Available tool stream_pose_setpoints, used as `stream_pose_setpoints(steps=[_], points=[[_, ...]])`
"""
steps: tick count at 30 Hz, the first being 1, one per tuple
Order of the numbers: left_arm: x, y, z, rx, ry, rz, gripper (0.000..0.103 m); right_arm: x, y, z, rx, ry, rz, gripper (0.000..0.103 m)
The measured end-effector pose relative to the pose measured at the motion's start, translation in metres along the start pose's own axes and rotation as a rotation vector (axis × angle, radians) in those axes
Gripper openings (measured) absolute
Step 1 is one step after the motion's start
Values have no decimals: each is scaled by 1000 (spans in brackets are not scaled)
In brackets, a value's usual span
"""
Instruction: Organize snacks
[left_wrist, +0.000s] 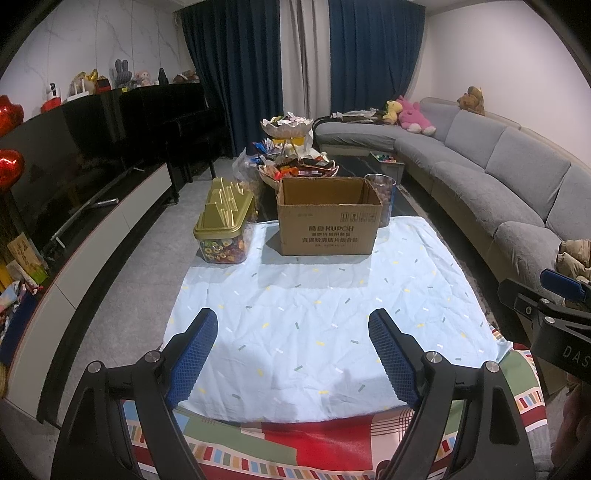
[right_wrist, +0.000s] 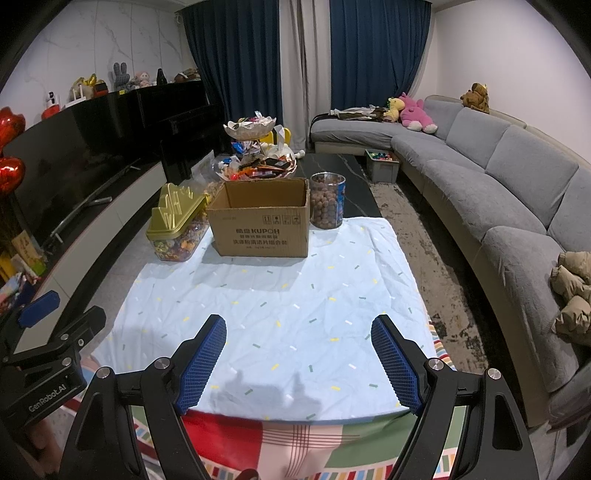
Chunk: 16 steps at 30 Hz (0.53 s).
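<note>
An open corrugated cardboard box (left_wrist: 328, 216) stands at the far edge of the pale speckled cloth (left_wrist: 314, 314), between a gold-lidded candy tub (left_wrist: 223, 230) and a clear jar of brown balls (right_wrist: 327, 201). Both the left gripper (left_wrist: 291, 354) and right gripper (right_wrist: 298, 360) hover spread and empty near the cloth's near edge, the box straight ahead.

Your left gripper (left_wrist: 291, 354) and right gripper (right_wrist: 298, 360) match: black angular arms, silver round screws at the joints, blue cross-hatched pads (right_wrist: 202, 360). White "GenRobot.AI" lettering marks the left gripper's black body in the right wrist view.
</note>
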<state>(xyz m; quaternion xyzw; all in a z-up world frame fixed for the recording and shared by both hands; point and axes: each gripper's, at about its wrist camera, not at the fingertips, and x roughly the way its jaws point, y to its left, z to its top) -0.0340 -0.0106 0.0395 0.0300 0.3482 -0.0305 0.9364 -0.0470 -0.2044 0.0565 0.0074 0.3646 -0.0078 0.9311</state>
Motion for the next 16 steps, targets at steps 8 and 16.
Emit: stream_pose_setpoints(steps=[8, 16], points=[[0, 0, 0, 1, 0, -2, 85, 1, 1, 0, 1, 2, 0, 82], [2, -2, -5, 0, 2, -3, 87, 1, 0, 0, 0, 3, 0, 82]])
